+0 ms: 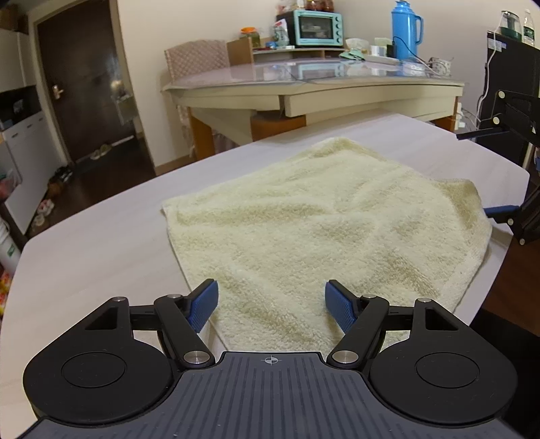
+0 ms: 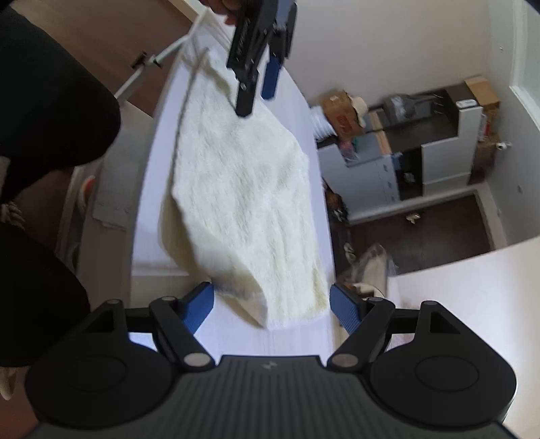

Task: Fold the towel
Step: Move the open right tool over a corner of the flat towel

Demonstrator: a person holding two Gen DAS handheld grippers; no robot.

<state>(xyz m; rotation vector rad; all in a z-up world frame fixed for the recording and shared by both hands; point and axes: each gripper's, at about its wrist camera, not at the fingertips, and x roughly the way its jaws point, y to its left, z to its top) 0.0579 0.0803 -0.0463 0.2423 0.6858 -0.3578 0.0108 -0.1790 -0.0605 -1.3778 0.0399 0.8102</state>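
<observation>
The cream towel (image 1: 303,229) lies flat on the desk (image 1: 84,263), one corner between each gripper's open jaws: left gripper (image 1: 271,304), right gripper (image 2: 271,305).

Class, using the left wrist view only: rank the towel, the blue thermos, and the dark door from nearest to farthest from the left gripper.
1. Towel: directly ahead of the left gripper, its near edge between the open fingers.
2. Dark door: far left, across the floor.
3. Blue thermos: back right, on the far desk.
Door and thermos are close to call.
</observation>
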